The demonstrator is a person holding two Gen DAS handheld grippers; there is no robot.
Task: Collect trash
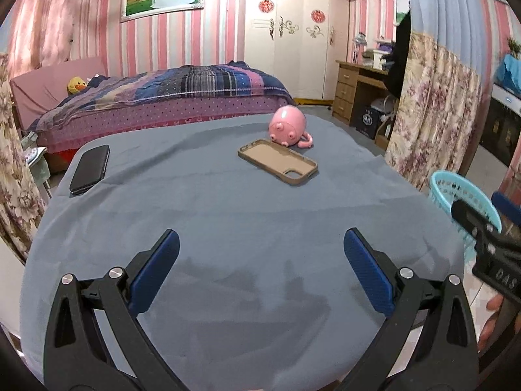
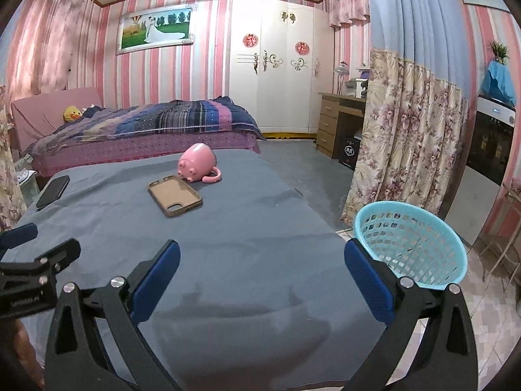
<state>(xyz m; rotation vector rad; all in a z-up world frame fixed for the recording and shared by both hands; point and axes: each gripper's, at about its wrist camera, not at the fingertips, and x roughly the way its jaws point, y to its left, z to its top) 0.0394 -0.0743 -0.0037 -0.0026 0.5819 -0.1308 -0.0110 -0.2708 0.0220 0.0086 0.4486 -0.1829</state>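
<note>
— While both grippers hang over the near edge of the table (image 1: 228,215), what are the fingers doing?

— The left gripper (image 1: 260,270) has its blue pads spread wide, with only grey cloth between them. The right gripper (image 2: 262,275) is the same: jaws wide apart, nothing held.

— Can each see the other?

— Yes. From the left wrist the right one shows at the far right edge, with part of a hand (image 1: 493,322) under it. From the right wrist the left one shows at the left edge.

— Where is the basket?

— A light blue basket (image 2: 412,247) sits off the table's right side, just beyond the right gripper's right finger, over the tiled floor. Its mesh looks bare inside, as far as I can see. In the left view only its rim (image 1: 456,192) peeks out behind the right gripper.

— Any trash on the cloth?

— I cannot pick any out. Past the middle lies a tan case (image 1: 277,161), inside up, camera hole toward the near end. Touching or just beside its far end is a pink mug (image 1: 288,126), tipped on its side, pig face toward the case, handle to the right.

— And the left side?

— A black phone (image 1: 90,168) lies flat at the left edge, well apart from the case.

— Beyond the table?

— A bed (image 2: 146,127) with a striped cover, a white wardrobe (image 2: 273,75), a desk (image 2: 338,120) and a flowered curtain (image 2: 407,137) on the right.
</note>
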